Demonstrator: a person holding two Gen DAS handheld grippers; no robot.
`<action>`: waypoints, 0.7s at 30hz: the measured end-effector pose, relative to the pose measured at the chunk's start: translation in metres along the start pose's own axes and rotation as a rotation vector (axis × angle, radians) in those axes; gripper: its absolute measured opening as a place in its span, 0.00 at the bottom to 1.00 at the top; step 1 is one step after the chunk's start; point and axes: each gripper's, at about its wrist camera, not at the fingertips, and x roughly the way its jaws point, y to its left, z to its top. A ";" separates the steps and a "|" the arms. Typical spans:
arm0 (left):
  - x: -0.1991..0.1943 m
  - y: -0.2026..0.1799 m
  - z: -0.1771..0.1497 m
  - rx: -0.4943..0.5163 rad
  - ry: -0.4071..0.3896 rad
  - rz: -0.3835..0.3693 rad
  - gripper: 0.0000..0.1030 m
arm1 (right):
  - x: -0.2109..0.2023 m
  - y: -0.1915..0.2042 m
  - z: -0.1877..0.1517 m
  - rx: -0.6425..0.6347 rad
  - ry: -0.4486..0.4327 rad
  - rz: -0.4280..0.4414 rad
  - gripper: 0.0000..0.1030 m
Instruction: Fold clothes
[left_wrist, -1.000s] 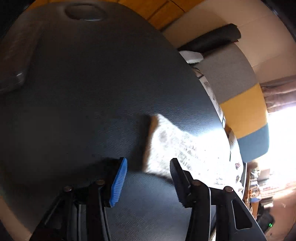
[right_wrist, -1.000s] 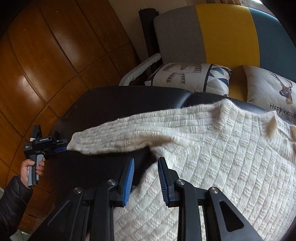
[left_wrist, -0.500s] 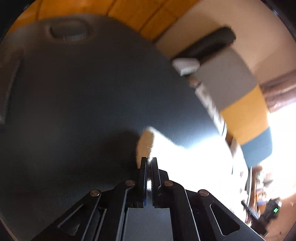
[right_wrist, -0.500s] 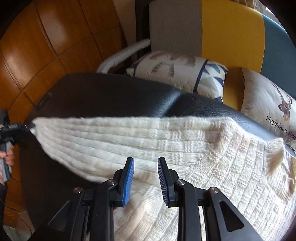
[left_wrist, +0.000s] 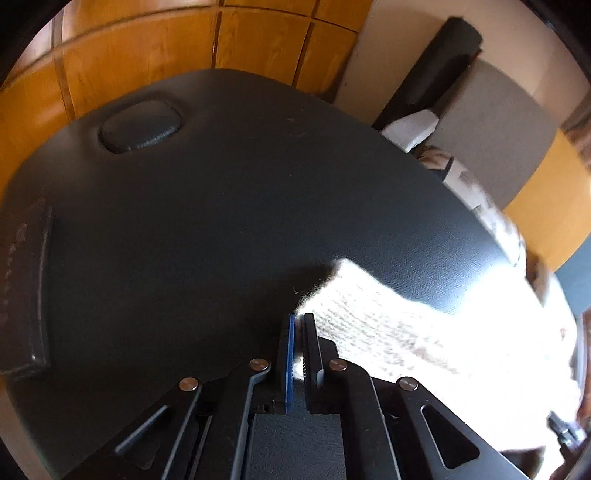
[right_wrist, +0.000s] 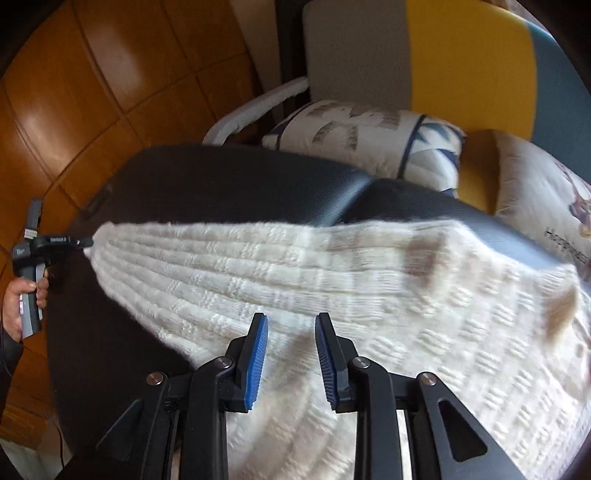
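A cream knitted sweater (right_wrist: 332, 280) lies spread over a black padded table (right_wrist: 221, 184). My left gripper (left_wrist: 299, 319) is shut on the end of the sweater's sleeve (left_wrist: 354, 302) and holds it stretched out to the left. It also shows in the right wrist view (right_wrist: 79, 242), gripping the sleeve tip. My right gripper (right_wrist: 291, 325) is open, its blue pads just above the sweater near the sleeve's base, holding nothing.
The black table (left_wrist: 184, 240) has a round pad (left_wrist: 142, 127) at its far end. Behind it stand a grey, yellow and blue sofa (right_wrist: 424, 59) with printed cushions (right_wrist: 362, 136). Wooden wall panels (right_wrist: 92, 92) line the left side.
My left gripper closed on the sleeve end and pulled it out straight to the left. My right gripper stayed open and shifted over the sweater.
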 end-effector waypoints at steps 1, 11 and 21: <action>-0.004 0.001 0.002 -0.004 0.001 0.013 0.05 | -0.007 -0.006 -0.002 0.016 -0.017 -0.010 0.26; -0.046 -0.096 -0.021 0.160 -0.074 -0.167 0.13 | -0.017 -0.064 0.013 0.106 -0.068 -0.144 0.26; 0.021 -0.196 -0.074 0.301 0.038 -0.125 0.13 | 0.018 -0.090 0.020 0.116 -0.019 -0.360 0.26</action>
